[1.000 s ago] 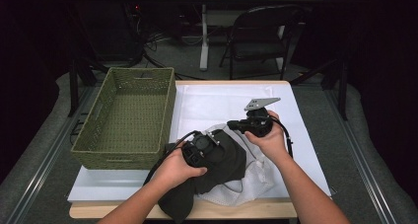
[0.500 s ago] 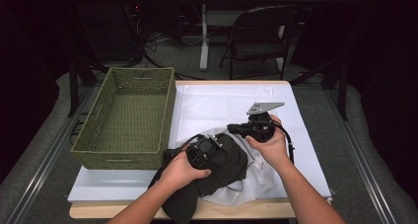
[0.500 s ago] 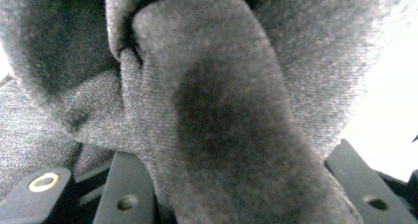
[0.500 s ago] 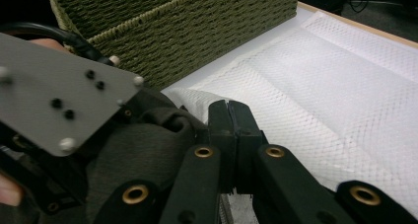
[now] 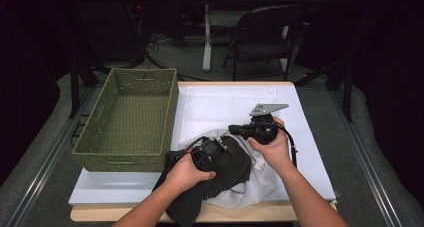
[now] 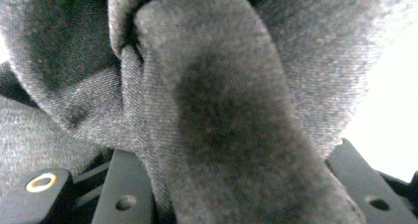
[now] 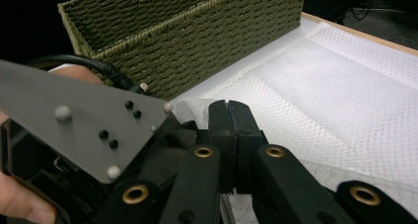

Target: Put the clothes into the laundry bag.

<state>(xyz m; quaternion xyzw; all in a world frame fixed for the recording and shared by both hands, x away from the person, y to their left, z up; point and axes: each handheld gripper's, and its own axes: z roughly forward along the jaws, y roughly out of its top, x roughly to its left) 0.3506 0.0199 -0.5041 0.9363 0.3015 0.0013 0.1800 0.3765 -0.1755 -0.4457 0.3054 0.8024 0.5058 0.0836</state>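
Dark grey cloth (image 5: 227,169) lies bunched at lower centre, on white mesh (image 5: 260,179); the left gripper (image 5: 220,146) pinches its fold, shifted rightward since before; the right gripper (image 7: 229,116), jaws pressed together, has edged lower.

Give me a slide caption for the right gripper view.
Right gripper fingers pressed together above white mesh fabric, beside a green woven basket.

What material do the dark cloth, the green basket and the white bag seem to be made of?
The dark cloth looks like a soft woven fabric, matte, perhaps cotton twill: fine diagonal ribs show in the left gripper view. The green basket seems woven from twisted cord or paper rope, matte olive; rows of braid are visible. The white bag appears to be fine synthetic mesh, with a small net pattern.
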